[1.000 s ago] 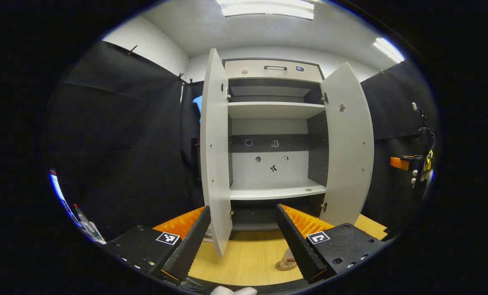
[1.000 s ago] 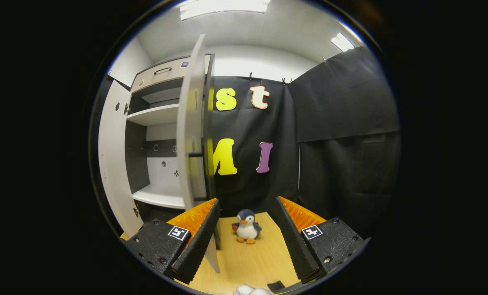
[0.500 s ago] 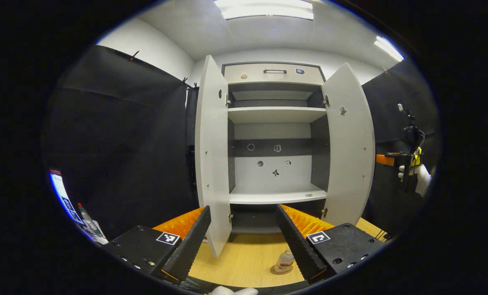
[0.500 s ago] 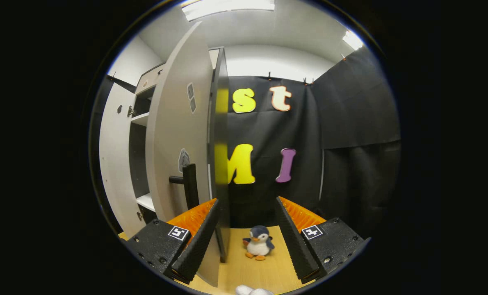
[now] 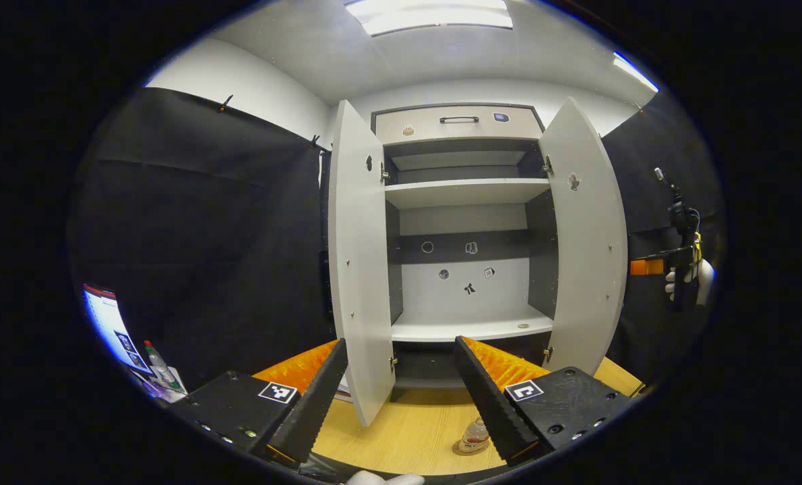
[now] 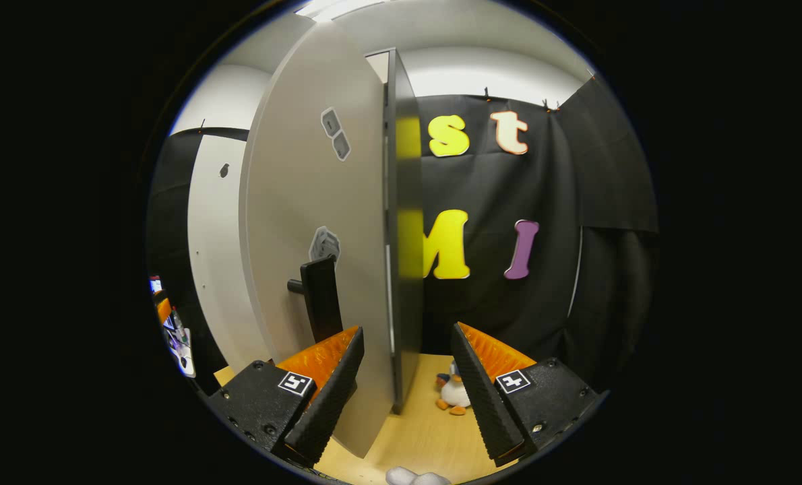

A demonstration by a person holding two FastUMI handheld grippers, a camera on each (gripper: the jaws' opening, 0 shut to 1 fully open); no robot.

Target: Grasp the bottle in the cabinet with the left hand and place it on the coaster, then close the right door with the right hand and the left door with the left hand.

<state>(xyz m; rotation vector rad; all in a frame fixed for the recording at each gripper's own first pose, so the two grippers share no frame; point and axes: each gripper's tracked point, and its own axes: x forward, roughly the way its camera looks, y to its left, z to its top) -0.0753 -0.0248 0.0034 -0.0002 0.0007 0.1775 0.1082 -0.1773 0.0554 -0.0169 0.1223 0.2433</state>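
Bottle [image 5: 474,434] stands upright on the round coaster [image 5: 457,448] on the wooden table [image 5: 408,438], low in the left gripper view, partly hidden behind one finger of the left gripper [image 5: 397,397]. That gripper's jaws are wide apart and hold nothing. Ahead of it the cabinet [image 5: 465,222] stands with both doors swung out: the left door [image 5: 359,269] reaches toward the camera, its lower edge between the two fingers, and the right door [image 5: 586,242] angles out on the other side. The shelves [image 5: 468,192] inside are bare apart from a small round thing on the lower one, too small to tell what it is. Far to the right, a gloved hand [image 5: 691,277] holds the right gripper beside the outer face of the right door. At the lower left edge a lit screen [image 5: 108,323] and a small bottle with a red cap [image 5: 158,364] stand against the dark cloth.

In the right gripper view the right gripper [image 6: 408,391] is also wide open and empty. The right door [image 6: 320,222] fills the space just ahead, its edge lying between the fingers; whether either finger touches it I cannot tell. A dark handle [image 6: 320,300] juts from the door's face just above the gripper's left finger. A toy penguin [image 6: 451,396] sits on the table [image 6: 421,438] past the door's edge, partly hidden by the other finger. The left door [image 6: 216,249] shows farther back.
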